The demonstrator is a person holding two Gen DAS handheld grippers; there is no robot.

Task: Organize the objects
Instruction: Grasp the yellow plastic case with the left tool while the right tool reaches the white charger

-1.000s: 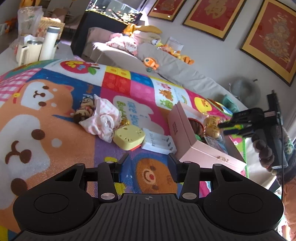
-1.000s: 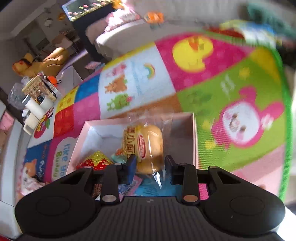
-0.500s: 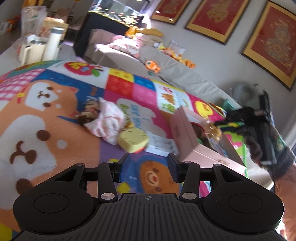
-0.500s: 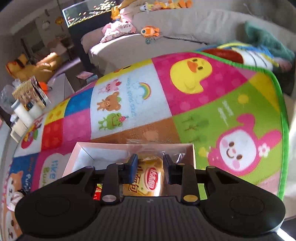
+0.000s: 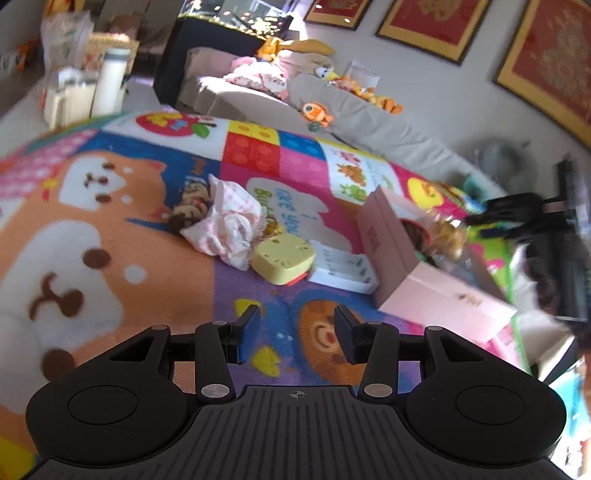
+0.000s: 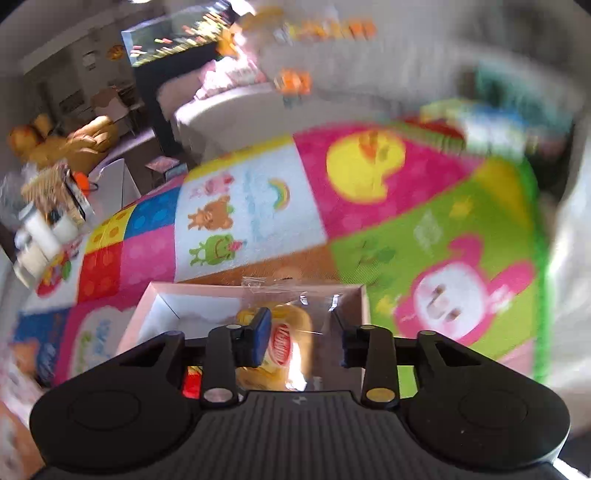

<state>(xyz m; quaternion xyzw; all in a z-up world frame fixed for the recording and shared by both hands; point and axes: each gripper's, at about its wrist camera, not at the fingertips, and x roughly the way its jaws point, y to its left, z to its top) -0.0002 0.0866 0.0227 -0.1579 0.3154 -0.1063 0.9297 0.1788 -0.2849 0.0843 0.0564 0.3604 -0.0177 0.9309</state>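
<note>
A patchwork cartoon play mat point(image 5: 155, 229) covers the surface; a sofa point(image 5: 369, 122) and framed pictures point(image 5: 436, 26) lie beyond. The left tool point(image 5: 297, 338) hovers over the mat, jaws apart, empty. The right tool point(image 6: 301, 338) is opening; the wrapped bun packet point(image 6: 284, 343) sits between its pads inside the pink box point(image 6: 255, 295), at 3 o'clock in the left view. A yellow case point(image 5: 282, 258), cloth point(image 5: 229, 229) and white tray point(image 5: 343, 267) crowd 12 o'clock; bare mat lies at 9 o'clock.
</note>
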